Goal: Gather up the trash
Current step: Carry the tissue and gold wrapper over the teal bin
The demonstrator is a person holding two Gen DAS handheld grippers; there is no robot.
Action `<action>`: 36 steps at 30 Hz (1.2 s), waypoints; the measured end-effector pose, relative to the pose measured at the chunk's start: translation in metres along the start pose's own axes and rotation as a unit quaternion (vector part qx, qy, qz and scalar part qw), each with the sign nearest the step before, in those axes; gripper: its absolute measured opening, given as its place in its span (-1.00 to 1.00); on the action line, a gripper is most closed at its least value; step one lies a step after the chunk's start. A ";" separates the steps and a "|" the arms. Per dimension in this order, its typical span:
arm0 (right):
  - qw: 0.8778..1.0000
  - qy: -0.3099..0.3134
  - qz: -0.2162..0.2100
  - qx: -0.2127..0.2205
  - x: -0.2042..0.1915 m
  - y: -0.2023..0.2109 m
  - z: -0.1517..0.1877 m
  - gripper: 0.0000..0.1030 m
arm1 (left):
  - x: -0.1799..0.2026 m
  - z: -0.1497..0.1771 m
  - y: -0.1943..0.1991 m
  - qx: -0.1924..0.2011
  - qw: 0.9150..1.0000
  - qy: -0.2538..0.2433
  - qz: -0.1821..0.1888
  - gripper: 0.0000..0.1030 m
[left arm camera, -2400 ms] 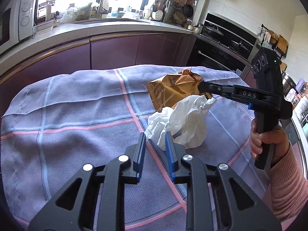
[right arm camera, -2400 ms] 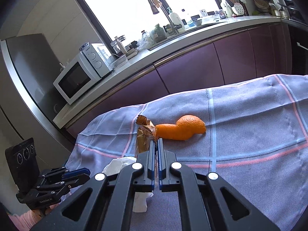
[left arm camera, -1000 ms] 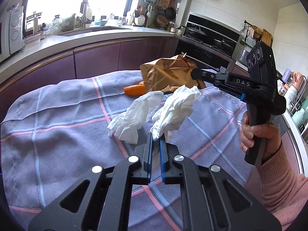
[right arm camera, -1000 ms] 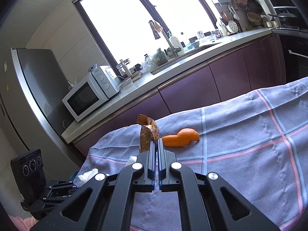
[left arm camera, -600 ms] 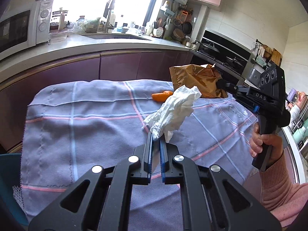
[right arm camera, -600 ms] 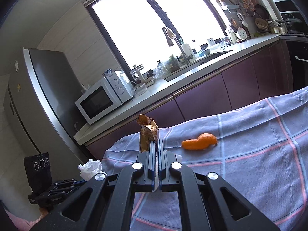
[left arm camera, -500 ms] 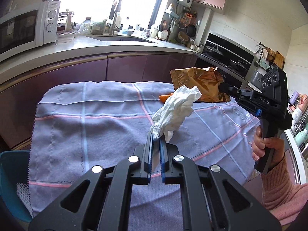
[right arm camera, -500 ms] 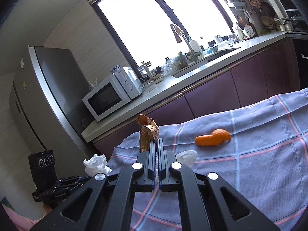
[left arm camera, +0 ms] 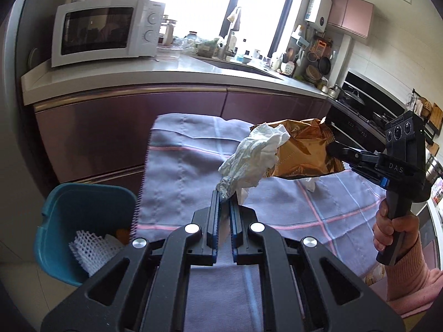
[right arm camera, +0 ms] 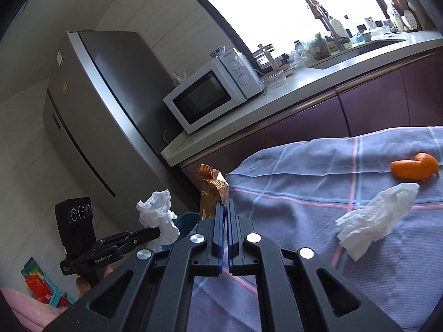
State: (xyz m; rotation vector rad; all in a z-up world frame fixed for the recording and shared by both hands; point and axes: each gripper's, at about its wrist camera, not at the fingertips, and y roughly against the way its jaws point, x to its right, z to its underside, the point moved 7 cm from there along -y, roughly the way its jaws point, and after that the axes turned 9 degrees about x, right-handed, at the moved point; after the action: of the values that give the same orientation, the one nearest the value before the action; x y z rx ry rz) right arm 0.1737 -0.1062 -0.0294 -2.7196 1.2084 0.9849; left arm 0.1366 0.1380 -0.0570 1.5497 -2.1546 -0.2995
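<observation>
Your left gripper [left arm camera: 224, 202] has its jaws pinched nearly closed on the lower end of a crumpled white tissue [left arm camera: 253, 156], which stands up from the jaw tips above the near left part of the bench. Your right gripper [right arm camera: 224, 207] has its jaws clamped tight on a gold snack wrapper [right arm camera: 211, 193]; from the left wrist camera the wrapper [left arm camera: 304, 149] hangs in the air just behind the tissue, held at its right edge by the dark fingers of the tool, with your right hand [left arm camera: 393, 232] and a pink sleeve [left arm camera: 409, 276] around the handle.

The bench carries a lilac checked cloth [left arm camera: 188, 166] with pink and blue lines. A second white tissue [right arm camera: 376, 215] lies flat on the cloth to the right of your right gripper, and a piece of orange peel [right arm camera: 414, 167] lies beyond it, near but not touching.

A teal bin [left arm camera: 83, 196] stands on the floor at the left end of the bench, just beside the hanging edge of the cloth. Inside it you can see white foam netting [left arm camera: 94, 246] and something orange next to it, too hidden to name. The held tissue is up and to the right of the bin's rim, not over its opening.

Behind the bench runs a counter with a white microwave [left arm camera: 108, 30].
</observation>
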 end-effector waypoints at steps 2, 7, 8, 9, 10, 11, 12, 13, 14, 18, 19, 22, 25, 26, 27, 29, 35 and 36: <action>1.000 0.000 -0.013 -0.014 -0.010 -0.016 0.004 -0.96 | -0.018 0.001 0.008 0.003 1.000 0.009 -0.018 -0.86; 0.999 0.008 -0.035 -0.042 -0.034 -0.050 0.012 -0.96 | -0.059 0.004 0.026 0.009 0.998 0.031 -0.059 -0.86; 0.998 0.009 -0.038 -0.046 -0.039 -0.056 0.014 -0.96 | -0.067 0.005 0.029 0.010 0.997 0.035 -0.066 -0.86; 0.998 0.013 -0.041 -0.051 -0.043 -0.062 0.015 -0.96 | -0.075 0.006 0.032 0.010 0.997 0.039 -0.073 -0.86; 0.997 0.015 -0.044 -0.055 -0.047 -0.067 0.017 -0.96 | -0.081 0.007 0.035 0.010 0.996 0.042 -0.078 -0.86; 0.997 0.018 -0.048 -0.060 -0.052 -0.073 0.019 -0.96 | -0.087 0.009 0.037 0.011 0.995 0.046 -0.084 -0.86; 0.996 0.019 -0.051 -0.065 -0.056 -0.078 0.021 -0.96 | -0.093 0.010 0.039 0.011 0.995 0.049 -0.089 -0.86; 0.996 0.020 -0.055 -0.070 -0.060 -0.084 0.023 -0.96 | -0.099 0.011 0.040 0.010 0.994 0.053 -0.094 -0.86; 0.995 0.022 -0.057 -0.075 -0.063 -0.089 0.024 -0.96 | -0.105 0.013 0.041 0.010 0.994 0.056 -0.099 -0.86; 0.993 0.032 -0.062 -0.095 -0.077 -0.113 0.033 -0.96 | -0.122 0.018 0.042 0.004 0.991 0.065 -0.113 -0.86; 0.992 0.033 -0.062 -0.100 -0.079 -0.118 0.036 -0.96 | -0.127 0.020 0.041 0.002 0.991 0.068 -0.117 -0.86; 0.991 0.035 -0.063 -0.114 -0.084 -0.135 0.044 -0.96 | -0.138 0.026 0.040 -0.004 0.989 0.076 -0.127 -0.86; 0.989 0.038 -0.061 -0.126 -0.089 -0.148 0.052 -0.96 | -0.148 0.031 0.036 -0.011 0.987 0.084 -0.135 -0.85; 0.989 0.038 -0.061 -0.130 -0.090 -0.152 0.054 -0.96 | -0.151 0.033 0.035 -0.015 0.987 0.087 -0.138 -0.85; 0.988 0.039 -0.060 -0.134 -0.092 -0.156 0.056 -0.96 | -0.154 0.035 0.033 -0.019 0.986 0.090 -0.140 -0.84; 0.988 0.041 -0.055 -0.141 -0.093 -0.165 0.061 -0.96 | -0.161 0.041 0.029 -0.026 0.984 0.097 -0.144 -0.84; 0.985 0.041 -0.045 -0.163 -0.091 -0.183 0.075 -0.96 | -0.175 0.057 0.015 -0.044 0.981 0.108 -0.155 -0.84; 0.984 0.042 -0.044 -0.166 -0.092 -0.186 0.077 -0.96 | -0.176 0.059 0.013 -0.046 0.981 0.108 -0.156 -0.84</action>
State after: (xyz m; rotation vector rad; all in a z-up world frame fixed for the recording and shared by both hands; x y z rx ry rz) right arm 0.2102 0.1047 -0.0848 -3.0635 1.0035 1.1662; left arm 0.1415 0.3022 -0.1451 1.7774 -1.7089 -0.3097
